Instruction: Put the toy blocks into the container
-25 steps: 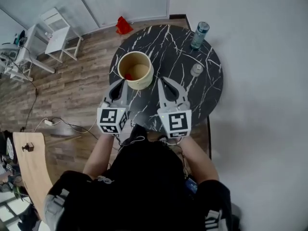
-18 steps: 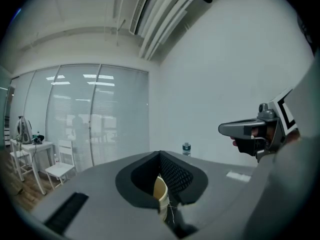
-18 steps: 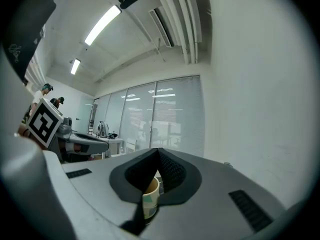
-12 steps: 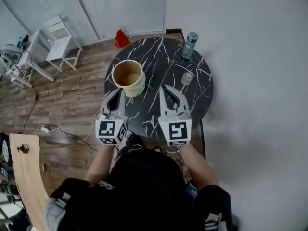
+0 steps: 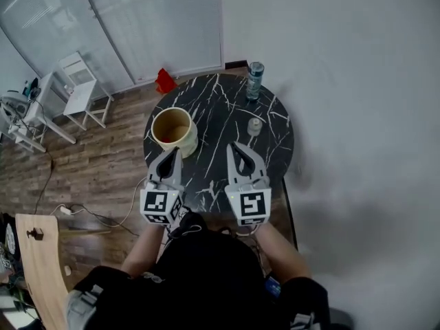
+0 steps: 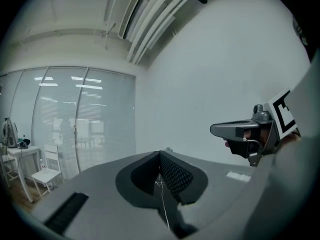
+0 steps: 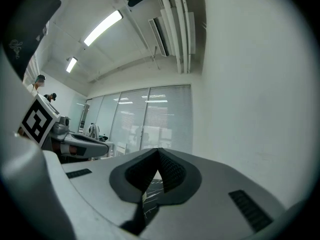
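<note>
Task looks done or nearly so. No loose blocks on the table (image 5: 213,108) in the head view. Container (image 5: 187,143) stands upright near the table's left edge, open top, with a reddish bit (image 5: 163,135) low inside on its left, likely a block; too small to be sure, can't count any others.

Left gripper (image 5: 174,154): jaws pressed together, nothing between them, tip pointing toward the container and just short of it. Right gripper (image 5: 238,147): jaws together too, empty, over bare table right of the container. Both are held level in front of the person, side by side, apart from each other. Both gripper views look out into the room, not down at the table; only a sliver of marble shows through the closed jaws.

What's left, by my guess: nothing to pick up unless a block is hidden behind the grippers or the person's body.

Surface: round black table with white marble veining. Also on it: a bottle (image 5: 255,80) at the far edge and a small pale cap-like thing (image 5: 255,124) nearer the middle right, well apart from the container.

Room: wood-plank floor (image 5: 89,163), white wall (image 5: 344,81) on the right, glass partition (image 5: 103,19) at the back, white chair (image 5: 81,74), a red thing (image 5: 163,81) on the floor by the table, cable (image 5: 89,215) and a wooden board (image 5: 38,260) lower left.
</note>
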A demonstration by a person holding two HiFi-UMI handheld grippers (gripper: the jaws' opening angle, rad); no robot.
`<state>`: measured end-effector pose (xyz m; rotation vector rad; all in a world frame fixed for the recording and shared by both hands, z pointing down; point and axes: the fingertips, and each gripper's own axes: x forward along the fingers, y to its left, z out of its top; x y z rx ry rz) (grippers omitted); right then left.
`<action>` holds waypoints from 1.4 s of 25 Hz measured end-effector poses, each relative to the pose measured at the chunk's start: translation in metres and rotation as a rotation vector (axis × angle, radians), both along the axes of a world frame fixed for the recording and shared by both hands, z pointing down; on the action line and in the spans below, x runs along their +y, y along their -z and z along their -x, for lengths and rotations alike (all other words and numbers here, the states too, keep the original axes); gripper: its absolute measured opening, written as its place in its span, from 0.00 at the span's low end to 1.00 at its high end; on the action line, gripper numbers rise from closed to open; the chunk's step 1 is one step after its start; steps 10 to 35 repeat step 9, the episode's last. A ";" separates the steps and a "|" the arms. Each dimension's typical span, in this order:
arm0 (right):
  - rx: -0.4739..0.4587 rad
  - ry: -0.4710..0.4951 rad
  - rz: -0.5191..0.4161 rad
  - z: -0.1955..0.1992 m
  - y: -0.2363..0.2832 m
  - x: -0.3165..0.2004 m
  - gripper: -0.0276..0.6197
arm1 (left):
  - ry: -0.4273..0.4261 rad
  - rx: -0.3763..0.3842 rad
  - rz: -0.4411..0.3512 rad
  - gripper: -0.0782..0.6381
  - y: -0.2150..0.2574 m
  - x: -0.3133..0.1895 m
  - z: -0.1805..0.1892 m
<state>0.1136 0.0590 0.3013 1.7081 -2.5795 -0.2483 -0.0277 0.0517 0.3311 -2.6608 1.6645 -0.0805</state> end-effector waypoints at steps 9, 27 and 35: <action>-0.063 -0.033 0.002 -0.012 -0.003 0.011 0.04 | -0.029 -0.012 -0.014 0.11 0.006 0.006 -0.017; -0.063 -0.033 0.002 -0.012 -0.003 0.011 0.04 | -0.029 -0.012 -0.014 0.11 0.006 0.006 -0.017; -0.063 -0.033 0.002 -0.012 -0.003 0.011 0.04 | -0.029 -0.012 -0.014 0.11 0.006 0.006 -0.017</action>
